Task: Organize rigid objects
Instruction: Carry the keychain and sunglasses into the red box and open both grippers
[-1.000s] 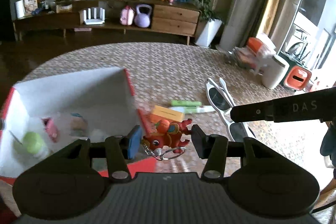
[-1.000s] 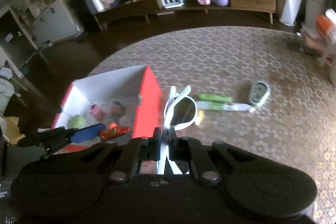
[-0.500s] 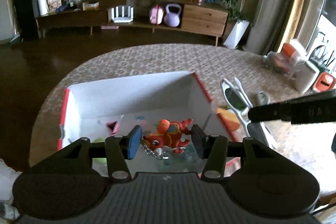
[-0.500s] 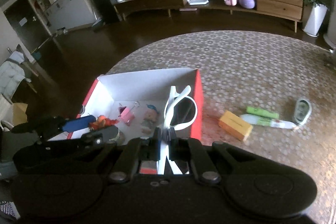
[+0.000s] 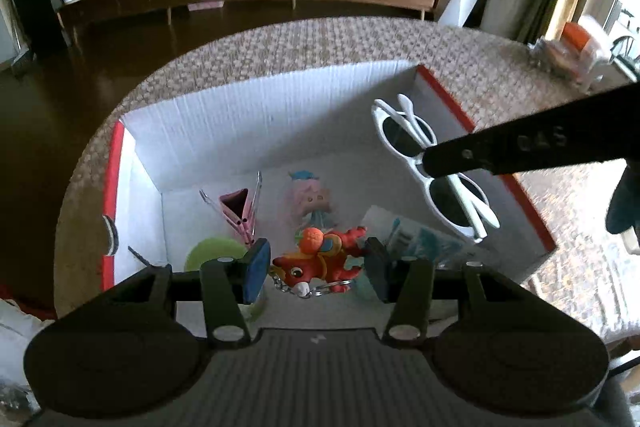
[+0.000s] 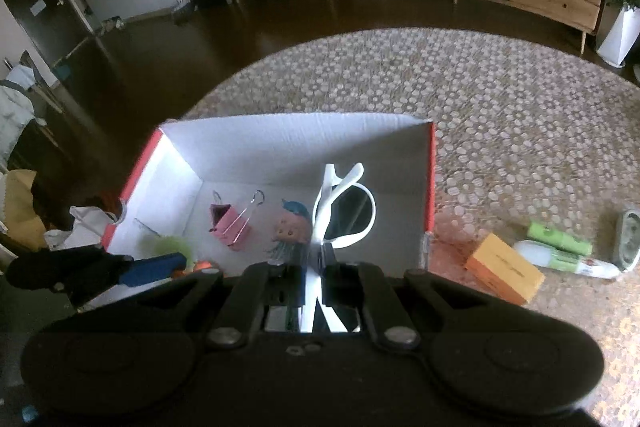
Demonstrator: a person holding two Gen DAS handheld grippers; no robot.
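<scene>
Left wrist view has the red dragon keychain (image 5: 320,259) between the fingers of the left claw (image 5: 316,265), above the open white box (image 5: 248,115) with red outer walls; the pads sit at the toy's sides, though whether they actually pinch it cannot be told. Below it on the box floor lie a pink binder clip (image 5: 240,211), a small doll figure (image 5: 310,197), a green round thing (image 5: 214,253) and a pale packet (image 5: 416,239). White sunglasses (image 5: 424,163) hang over the box's right side, pinched in the right claw (image 6: 316,261), whose fingers are nearly closed on the folded frame.

Right wrist view alone shows what lies outside the box toward the worktop's right edge: an orange box (image 6: 504,273), a green tube (image 6: 560,233), a white tube (image 6: 560,259) and a small grey oval object (image 6: 630,241). From there the dragon is mostly hidden behind the left claw's blue pad. The patterned round worktop (image 6: 480,99) lies bare beyond the box's far wall, and its far edge drops to dark floor.
</scene>
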